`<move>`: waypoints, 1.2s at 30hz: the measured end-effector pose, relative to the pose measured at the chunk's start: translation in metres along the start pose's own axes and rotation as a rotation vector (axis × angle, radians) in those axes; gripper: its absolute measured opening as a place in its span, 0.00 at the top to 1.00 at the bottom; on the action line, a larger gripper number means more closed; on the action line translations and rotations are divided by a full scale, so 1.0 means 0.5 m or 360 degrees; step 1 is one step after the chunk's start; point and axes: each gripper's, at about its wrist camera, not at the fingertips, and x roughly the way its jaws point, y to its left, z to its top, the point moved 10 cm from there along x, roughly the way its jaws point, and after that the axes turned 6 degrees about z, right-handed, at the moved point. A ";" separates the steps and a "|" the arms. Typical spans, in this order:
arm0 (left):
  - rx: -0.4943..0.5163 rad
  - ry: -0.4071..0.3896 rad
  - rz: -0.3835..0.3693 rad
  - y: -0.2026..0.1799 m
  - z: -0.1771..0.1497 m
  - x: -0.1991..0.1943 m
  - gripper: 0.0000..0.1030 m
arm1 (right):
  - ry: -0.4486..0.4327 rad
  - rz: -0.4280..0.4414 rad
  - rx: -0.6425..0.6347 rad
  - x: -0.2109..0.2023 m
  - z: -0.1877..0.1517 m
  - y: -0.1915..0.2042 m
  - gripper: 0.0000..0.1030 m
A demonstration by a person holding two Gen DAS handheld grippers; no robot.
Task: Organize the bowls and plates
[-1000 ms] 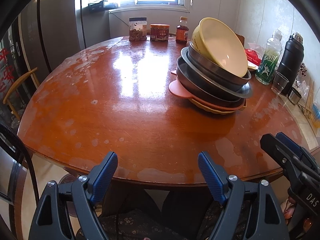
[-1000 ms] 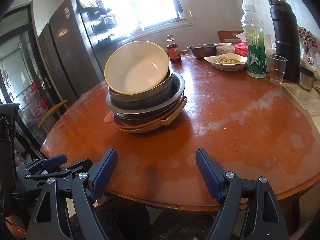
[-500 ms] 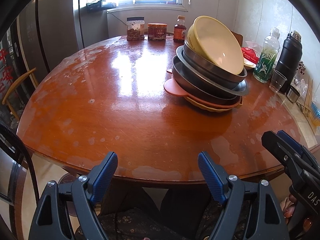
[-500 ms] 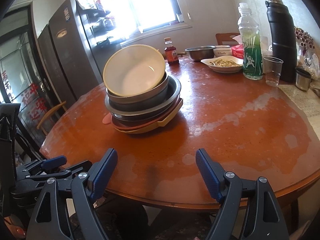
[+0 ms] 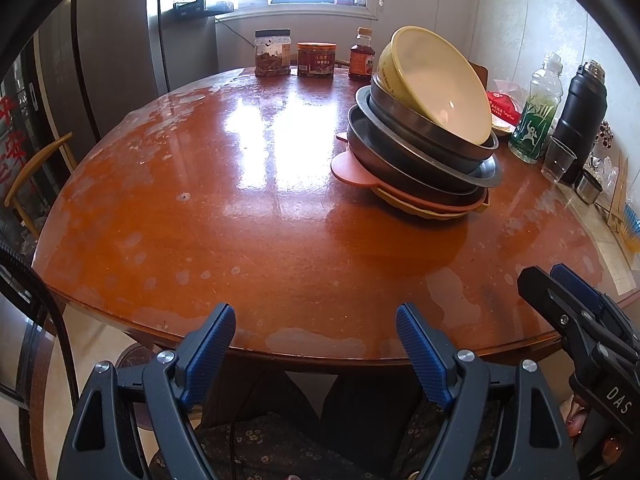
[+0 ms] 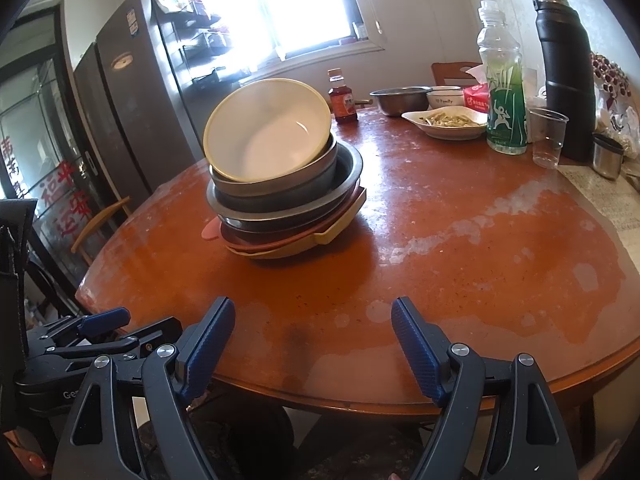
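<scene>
A tilted stack of dishes stands on the round wooden table (image 5: 240, 220): a yellow bowl (image 5: 436, 80) on top, steel bowls (image 5: 420, 148) under it, then a pink plate (image 5: 352, 168) and a yellow plate (image 6: 340, 230) at the bottom. The stack also shows in the right wrist view, with the yellow bowl (image 6: 268, 128) leaning toward me. My left gripper (image 5: 316, 336) is open and empty at the table's near edge. My right gripper (image 6: 312, 332) is open and empty at the near edge, right of the left one.
Two jars (image 5: 272, 54) and a sauce bottle (image 5: 362, 54) stand at the far edge. At the right are a green bottle (image 6: 502, 80), a black flask (image 6: 566, 68), a clear cup (image 6: 548, 136), a dish of food (image 6: 446, 124) and a steel bowl (image 6: 400, 100). A fridge (image 6: 132, 112) stands left.
Both grippers have risen and moved slightly toward the table; the stack looks a little nearer. Nothing on the table has moved.
</scene>
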 end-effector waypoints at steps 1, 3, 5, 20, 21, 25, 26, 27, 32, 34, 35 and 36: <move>0.0000 0.0002 0.0003 0.001 0.000 0.000 0.20 | 0.0003 0.0000 0.0004 0.000 -0.001 -0.001 0.21; 0.0003 0.0004 0.0004 0.000 0.000 0.002 0.20 | 0.0003 -0.0003 0.0006 0.000 -0.002 -0.002 0.21; 0.0003 0.0010 0.0003 -0.001 -0.001 0.004 0.20 | 0.0000 -0.0003 0.0006 -0.001 -0.002 -0.002 0.21; 0.0006 0.0008 0.0020 0.004 -0.002 0.005 0.20 | -0.0004 -0.0013 0.0001 -0.004 -0.004 0.003 0.21; 0.0007 0.0008 0.0018 0.004 -0.002 0.005 0.20 | -0.0004 -0.0013 -0.0001 -0.004 -0.004 0.003 0.21; 0.0005 0.0009 0.0019 0.006 -0.003 0.005 0.20 | -0.0004 -0.0015 -0.0004 -0.005 -0.005 0.005 0.21; 0.0006 0.0009 0.0019 0.007 -0.002 0.005 0.20 | -0.0005 -0.0018 -0.0003 -0.005 -0.005 0.005 0.21; 0.0006 0.0009 0.0020 0.007 -0.002 0.005 0.20 | -0.0007 -0.0021 -0.0005 -0.005 -0.005 0.005 0.21; 0.0007 0.0014 0.0024 0.007 -0.002 0.006 0.20 | 0.0000 -0.0021 -0.0008 -0.003 -0.006 0.006 0.21; 0.0009 0.0014 0.0024 0.007 -0.002 0.007 0.20 | 0.0000 -0.0021 -0.0011 -0.003 -0.006 0.007 0.21; 0.0009 0.0013 0.0025 0.006 -0.002 0.007 0.20 | 0.0000 -0.0020 -0.0011 -0.003 -0.005 0.007 0.21; 0.0010 0.0013 0.0024 0.007 -0.002 0.007 0.20 | -0.0003 -0.0022 -0.0011 -0.004 -0.005 0.007 0.21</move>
